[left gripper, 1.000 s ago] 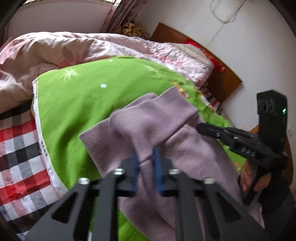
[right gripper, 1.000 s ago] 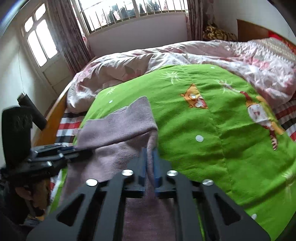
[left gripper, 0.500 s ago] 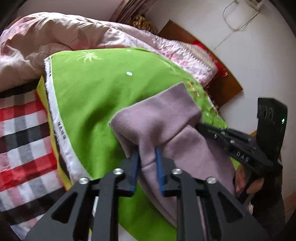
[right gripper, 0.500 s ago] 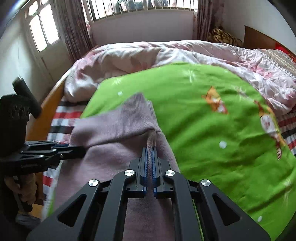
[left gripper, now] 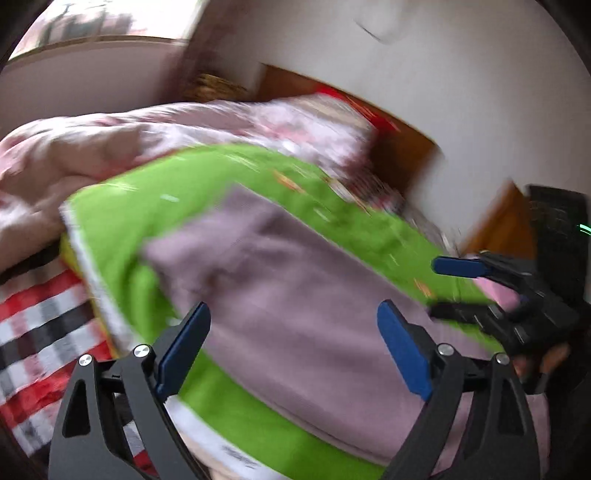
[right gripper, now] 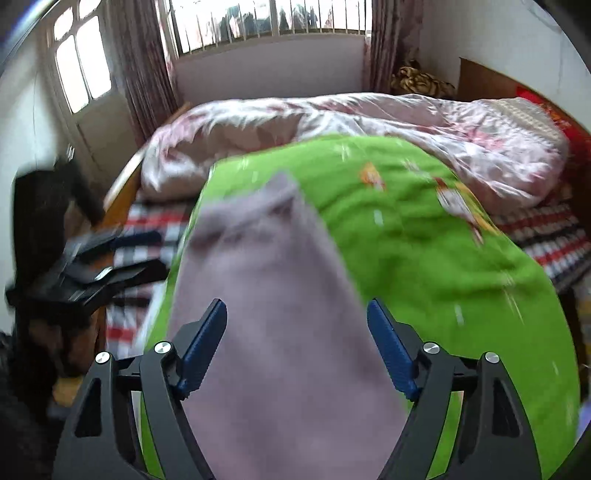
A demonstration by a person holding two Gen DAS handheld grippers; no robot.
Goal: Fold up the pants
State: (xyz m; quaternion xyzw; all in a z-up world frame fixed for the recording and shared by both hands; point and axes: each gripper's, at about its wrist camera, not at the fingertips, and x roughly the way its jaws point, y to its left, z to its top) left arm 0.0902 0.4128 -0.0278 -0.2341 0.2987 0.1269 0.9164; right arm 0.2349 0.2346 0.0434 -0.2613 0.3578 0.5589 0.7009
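Observation:
The mauve knit pants lie folded flat on the green blanket, also seen in the right wrist view. My left gripper is open and empty, its blue pads spread wide just above the near part of the pants. My right gripper is open and empty too, over the pants' near end. The right gripper shows open at the right edge of the left wrist view. The left gripper shows at the left of the right wrist view. Both views are motion-blurred.
The green blanket lies over a red, black and white plaid sheet. A pink floral quilt is bunched at the far side. A wooden headboard and white wall stand at the right; windows and curtains lie beyond.
Both grippers let go of the pants and opened wide. The lifted fold dropped and now lies flat on the blanket. Both grippers pulled back.

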